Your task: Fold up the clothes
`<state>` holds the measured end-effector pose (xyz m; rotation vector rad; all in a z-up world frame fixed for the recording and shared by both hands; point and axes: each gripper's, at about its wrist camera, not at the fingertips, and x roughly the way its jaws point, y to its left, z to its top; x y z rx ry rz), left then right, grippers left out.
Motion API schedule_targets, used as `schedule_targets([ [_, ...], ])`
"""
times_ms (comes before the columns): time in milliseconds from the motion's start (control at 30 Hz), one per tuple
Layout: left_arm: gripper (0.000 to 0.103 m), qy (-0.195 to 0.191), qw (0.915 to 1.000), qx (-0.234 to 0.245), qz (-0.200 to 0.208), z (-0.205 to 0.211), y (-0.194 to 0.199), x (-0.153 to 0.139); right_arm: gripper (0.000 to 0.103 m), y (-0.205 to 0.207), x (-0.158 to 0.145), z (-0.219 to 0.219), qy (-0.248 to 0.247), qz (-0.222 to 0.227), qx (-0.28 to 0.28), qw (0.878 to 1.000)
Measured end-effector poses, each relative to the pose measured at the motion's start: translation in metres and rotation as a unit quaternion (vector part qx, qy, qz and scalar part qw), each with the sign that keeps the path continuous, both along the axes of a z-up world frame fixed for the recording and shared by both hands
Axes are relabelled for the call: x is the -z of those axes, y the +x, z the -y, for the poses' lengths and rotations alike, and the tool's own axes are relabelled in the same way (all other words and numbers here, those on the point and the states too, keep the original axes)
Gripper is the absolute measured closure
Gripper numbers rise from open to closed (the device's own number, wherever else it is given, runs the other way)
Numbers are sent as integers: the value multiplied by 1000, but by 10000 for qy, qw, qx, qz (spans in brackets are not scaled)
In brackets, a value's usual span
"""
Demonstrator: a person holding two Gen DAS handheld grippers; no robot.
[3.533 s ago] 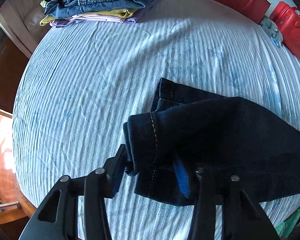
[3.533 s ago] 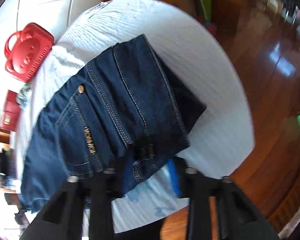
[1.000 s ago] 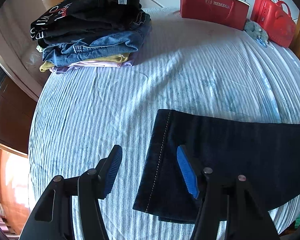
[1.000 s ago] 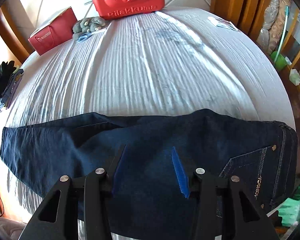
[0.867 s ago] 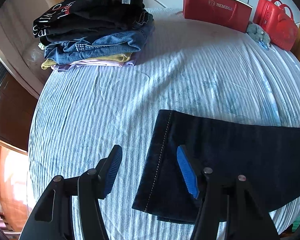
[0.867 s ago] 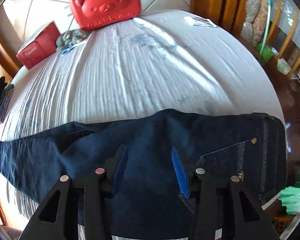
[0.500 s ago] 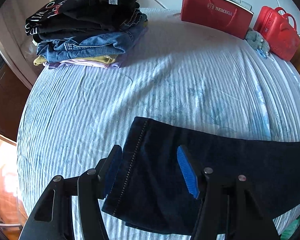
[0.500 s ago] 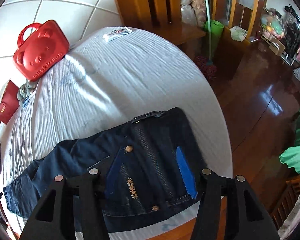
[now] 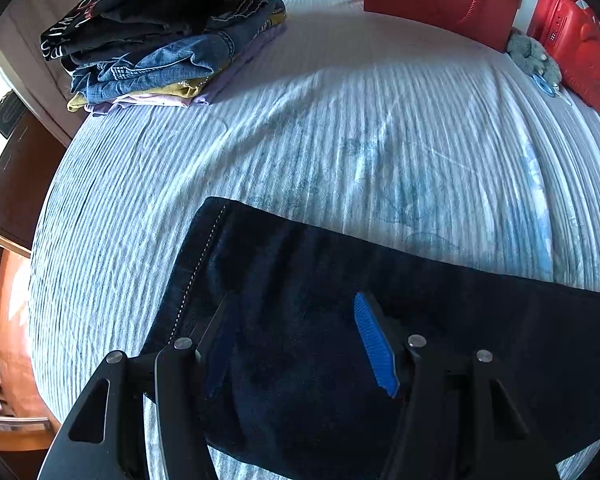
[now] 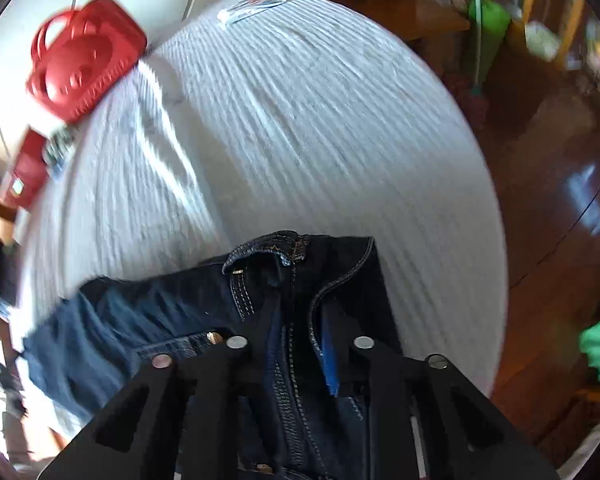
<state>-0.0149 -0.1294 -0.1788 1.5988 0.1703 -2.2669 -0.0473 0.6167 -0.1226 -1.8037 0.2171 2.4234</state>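
Observation:
Dark blue jeans (image 9: 420, 320) lie stretched across a white-and-blue striped bedsheet (image 9: 340, 120). In the left wrist view the stitched leg hem is at the left, and my left gripper (image 9: 296, 336) hovers open over the leg just right of that hem, its blue pads wide apart. In the right wrist view the jeans (image 10: 160, 312) end at the waistband near the bed's corner. My right gripper (image 10: 300, 332) is shut on the waistband by the fly, and the denim bunches up between its fingers. The picture there is blurred.
A stack of folded clothes (image 9: 160, 40) sits at the bed's far left corner. A red paper bag (image 9: 440, 4), a grey soft toy (image 9: 534, 60) and a red case (image 9: 576, 40) line the far edge. The wooden floor (image 10: 560, 200) lies right of the bed.
My left gripper slid right from the hem to over the leg, still open. My right gripper swung to the waistband end and closed on it, lifting the denim.

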Motion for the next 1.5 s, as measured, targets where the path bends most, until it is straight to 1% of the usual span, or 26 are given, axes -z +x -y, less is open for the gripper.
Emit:
schedule_targets([
  [67,44,-53,10000,-32,35,-3,-3,3,91,-5,-12,14,646,-62,-217,9977],
  [133,44,-85,10000,-43,27,-5,-4,5,91,-7,-21,18,1289,-330,-248,9908],
  [167,41,-135,9999,-60,16,-5,-3,6,103,-7,-19,12,1878,-368,-30,9815],
  [200,34,-185,9998,-76,4,-6,-3,6,103,-8,-16,5,2496,-389,212,9673],
  [233,32,-236,9997,-93,-8,-6,-2,7,103,-7,-9,-17,2360,-334,516,9698],
  [267,32,-286,9995,-110,-20,-7,-1,7,103,-3,0,-40,1593,-300,798,9835],
  [333,32,-242,9996,-172,-5,-6,0,7,103,5,8,-46,1576,-248,835,9837],
  [433,32,-249,9996,-137,15,-8,2,2,103,21,-6,-39,917,-652,753,9908],
  [467,32,-268,9996,-89,-47,-11,2,-3,99,24,-13,-32,735,-785,622,9923],
  [533,32,-309,9993,17,-187,-19,1,-14,82,27,-25,-13,355,-989,285,9941],
  [567,32,-330,9991,70,-257,-23,1,-19,62,27,-29,0,145,-1060,42,9943],
  [600,31,-344,9989,115,-281,-25,-1,-22,49,26,-31,12,-55,-1099,-203,9937],
  [667,31,-343,9989,176,-282,-28,-3,-23,48,20,-33,43,-285,-1089,-689,9913],
  [800,31,-310,9989,285,-214,-28,0,-20,45,4,-28,95,-337,-1037,-1506,9826],
  [833,31,-264,9990,310,-192,-27,1,-18,42,0,-27,108,-270,-1004,-1741,9792],
  [900,31,-176,9992,344,-139,-27,5,-13,22,-8,-22,130,-176,-905,-2185,9715],
  [967,31,-184,9991,360,-87,-29,7,-9,19,-19,-13,137,-91,-788,-2181,9727],
  [1033,31,-203,9992,337,-33,-29,6,-4,21,-31,-3,142,-5,-672,-2150,9743],
  [1067,31,-212,9993,322,-17,-28,6,-2,37,-36,1,145,38,-614,-2134,9750],
  [1100,32,-257,9992,291,10,-27,6,1,79,-42,6,148,81,-555,-2118,9757],
  [1133,32,-339,9991,239,66,-26,5,4,92,-47,11,151,124,-497,-2102,9763],
  [1167,31,-391,9990,175,142,-23,5,8,93,-53,16,154,167,-438,-2086,9769],
  [1200,26,-322,9994,91,121,-19,6,9,99,-58,21,157,210,-380,-2069,9774],
  [1267,21,-120,9999,-84,43,-10,9,11,103,-63,25,157,276,-351,-1971,9794],
  [1433,21,45,9999,-99,-3,-5,14,9,103,-52,20,142,377,-557,-1518,9861],
  [1500,21,36,10000,-32,-41,-5,14,3,98,-48,18,136,417,-639,-1335,9881],
])
